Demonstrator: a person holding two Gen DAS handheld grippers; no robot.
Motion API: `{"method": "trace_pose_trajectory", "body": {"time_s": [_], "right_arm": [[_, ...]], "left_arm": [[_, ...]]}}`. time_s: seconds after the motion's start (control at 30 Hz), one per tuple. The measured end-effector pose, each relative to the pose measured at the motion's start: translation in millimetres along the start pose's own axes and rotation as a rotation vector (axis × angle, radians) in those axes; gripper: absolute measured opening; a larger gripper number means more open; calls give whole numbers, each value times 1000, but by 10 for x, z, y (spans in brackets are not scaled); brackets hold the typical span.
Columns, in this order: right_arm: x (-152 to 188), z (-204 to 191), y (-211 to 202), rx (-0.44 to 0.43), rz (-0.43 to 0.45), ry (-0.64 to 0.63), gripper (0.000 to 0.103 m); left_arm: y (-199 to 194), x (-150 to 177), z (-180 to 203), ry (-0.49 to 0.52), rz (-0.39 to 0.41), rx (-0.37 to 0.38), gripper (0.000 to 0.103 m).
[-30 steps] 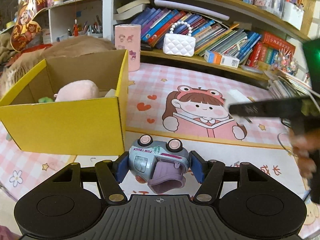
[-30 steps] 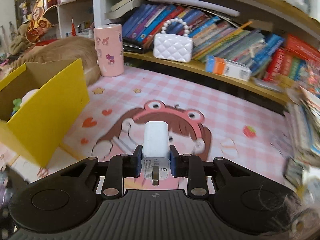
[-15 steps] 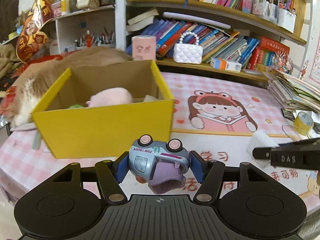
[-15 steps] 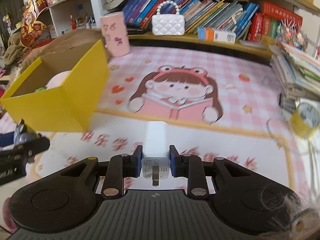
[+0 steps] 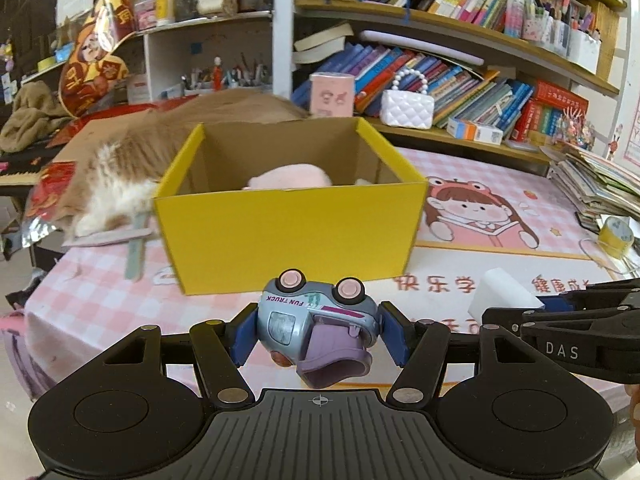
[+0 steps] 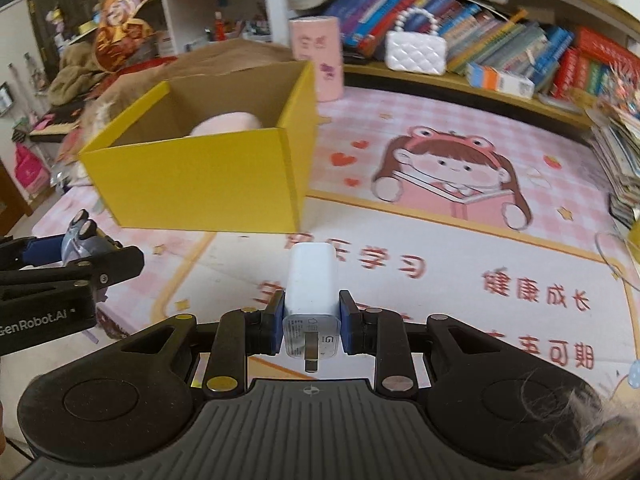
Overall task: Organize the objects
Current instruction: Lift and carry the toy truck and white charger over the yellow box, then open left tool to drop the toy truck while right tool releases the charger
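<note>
My left gripper (image 5: 318, 330) is shut on a small blue-grey toy truck (image 5: 316, 316) with pink wheels, held upside down above the table's near edge. Straight ahead of it stands an open yellow cardboard box (image 5: 288, 224) with a pink plush (image 5: 286, 176) inside. My right gripper (image 6: 311, 322) is shut on a white charger plug (image 6: 311, 292), prongs toward the camera. In the right wrist view the yellow box (image 6: 208, 184) lies ahead to the left, and the left gripper (image 6: 60, 250) with the truck shows at the left edge. The charger (image 5: 502, 294) also appears at the right of the left wrist view.
A pink checked mat with a cartoon girl (image 6: 452, 176) covers the table. A furry cat (image 5: 132, 176) lies behind and left of the box. A pink cylinder (image 6: 318, 60), a white quilted purse (image 6: 416, 52) and shelves of books stand at the back. Stacked magazines (image 5: 596, 184) and a tape roll (image 5: 616, 234) sit right.
Both grippers have drawn back toward the table's near edge and swung left, so the yellow box now sits centred ahead of the left one. Both grips stay the same.
</note>
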State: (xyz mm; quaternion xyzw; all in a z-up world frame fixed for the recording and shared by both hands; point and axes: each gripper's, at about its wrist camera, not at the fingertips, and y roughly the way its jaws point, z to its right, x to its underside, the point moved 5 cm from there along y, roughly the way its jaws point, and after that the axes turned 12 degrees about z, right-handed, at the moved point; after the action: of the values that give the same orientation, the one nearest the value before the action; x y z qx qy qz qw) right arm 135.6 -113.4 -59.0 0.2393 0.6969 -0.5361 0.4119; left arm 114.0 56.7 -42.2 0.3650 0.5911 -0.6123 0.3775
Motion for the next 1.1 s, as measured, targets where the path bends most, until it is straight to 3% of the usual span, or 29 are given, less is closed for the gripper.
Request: {"method": "trace_pose_trajectory", "body": {"time_s": [0.33,0.63,0.87,1.0,1.1], "right_arm": [[-57,-453,73,-16,20,-18,24],[-509,-612,224,-29,106,-32,24],[-1185,-551,631,-29,226,-66,24],[-1376,-525,1030,-42,195,-24,24],[-1355,-579,1276,-74,150,-81,24]], "left_arm": [[-151,-45,-436,-23,37,-36,63],[-13,-528,-626,-34,169,-50,63],[313,-959,-728,-60,252,-100,63],[591,-966,-723,-60,241,-145,63],[773,-924,-696,-37,212,-169,63]]}}
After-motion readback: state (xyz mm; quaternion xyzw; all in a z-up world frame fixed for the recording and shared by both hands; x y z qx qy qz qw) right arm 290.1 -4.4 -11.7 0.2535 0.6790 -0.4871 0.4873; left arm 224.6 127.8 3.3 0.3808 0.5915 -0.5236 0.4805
